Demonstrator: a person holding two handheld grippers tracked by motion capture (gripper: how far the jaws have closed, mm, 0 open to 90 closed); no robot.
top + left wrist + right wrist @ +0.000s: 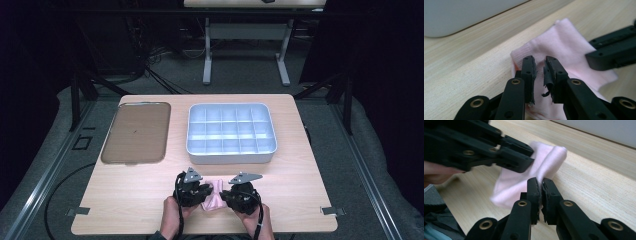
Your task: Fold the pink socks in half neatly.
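Note:
A pale pink sock lies crumpled on the wooden table near its front edge, between my two grippers. My left gripper points in from the left. In the left gripper view its jaws stand a narrow gap apart with the sock pinched between them near the ribbed cuff. My right gripper comes in from the right, and its jaws are shut on a fold of the sock. The right gripper and the left gripper face each other a few centimetres apart.
A white box with several compartments stands just behind the grippers at mid-table; its wall is close by. A brown flat tray lies at the back left. The table's front edge runs just below the hands.

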